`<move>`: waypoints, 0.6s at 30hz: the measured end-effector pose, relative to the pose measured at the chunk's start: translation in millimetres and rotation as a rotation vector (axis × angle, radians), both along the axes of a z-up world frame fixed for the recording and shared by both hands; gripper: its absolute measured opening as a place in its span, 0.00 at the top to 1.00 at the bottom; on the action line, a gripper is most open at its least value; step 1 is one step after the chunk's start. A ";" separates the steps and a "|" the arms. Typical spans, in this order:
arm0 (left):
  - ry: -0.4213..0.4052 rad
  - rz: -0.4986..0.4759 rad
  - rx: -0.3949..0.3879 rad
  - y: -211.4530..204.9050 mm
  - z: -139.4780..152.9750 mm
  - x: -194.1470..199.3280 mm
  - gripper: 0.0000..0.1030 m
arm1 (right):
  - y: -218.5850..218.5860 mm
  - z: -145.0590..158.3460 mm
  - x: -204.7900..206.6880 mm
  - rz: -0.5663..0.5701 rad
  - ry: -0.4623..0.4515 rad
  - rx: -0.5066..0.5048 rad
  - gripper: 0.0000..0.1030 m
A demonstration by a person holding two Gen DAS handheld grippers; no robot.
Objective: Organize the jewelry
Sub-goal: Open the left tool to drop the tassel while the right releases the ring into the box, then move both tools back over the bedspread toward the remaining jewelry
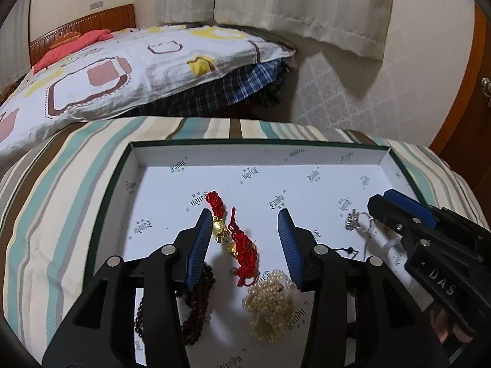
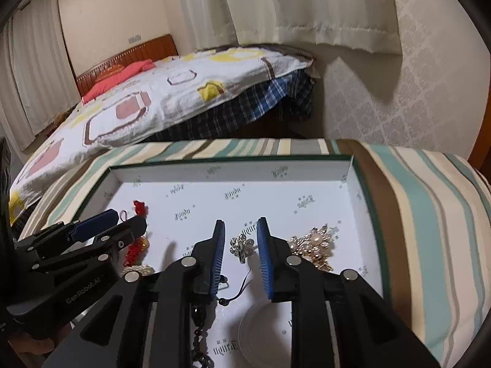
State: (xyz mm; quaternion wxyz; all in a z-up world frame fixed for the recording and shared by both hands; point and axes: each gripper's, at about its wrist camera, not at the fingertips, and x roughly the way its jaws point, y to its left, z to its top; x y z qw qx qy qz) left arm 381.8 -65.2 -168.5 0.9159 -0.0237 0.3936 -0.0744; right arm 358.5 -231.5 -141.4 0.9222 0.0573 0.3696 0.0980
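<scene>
Left gripper (image 1: pixel 245 239) hovered with fingers spread wide over the tray (image 1: pixel 251 156), the red knotted charm (image 1: pixel 242 254) lying between them, long axis running near-to-far, roughly in line with the fingers. Further right, right gripper (image 2: pixel 241 250) was also open, narrower, its fingers bracketing the silver ring (image 2: pixel 241 247), so it looked the nearer hand for that piece. The pearl brooch (image 2: pixel 316 245) lay just right of its right finger.

Matt white printed cardboard lines the tray (image 1: pixel 380 165). Glossy pearl beads (image 1: pixel 270 303), knotted red cord (image 1: pixel 245 248), shiny gold-metal brooch (image 2: pixel 316 245). Black plastic tongs (image 1: pixel 245 233) with ribbed blue pads (image 1: pixel 196 251). Striped cloth bedcover (image 1: pixel 61 190).
</scene>
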 end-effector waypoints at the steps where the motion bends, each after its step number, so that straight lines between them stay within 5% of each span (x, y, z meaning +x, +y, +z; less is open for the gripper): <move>1: -0.009 0.000 -0.007 1.4 3.6 -4.2 0.58 | -1.2 3.2 -3.3 -0.002 -0.008 0.003 0.77; 18: -0.076 0.023 -0.070 22.4 42.9 -80.1 0.57 | -8.5 31.8 -74.8 -0.019 -0.069 0.014 0.76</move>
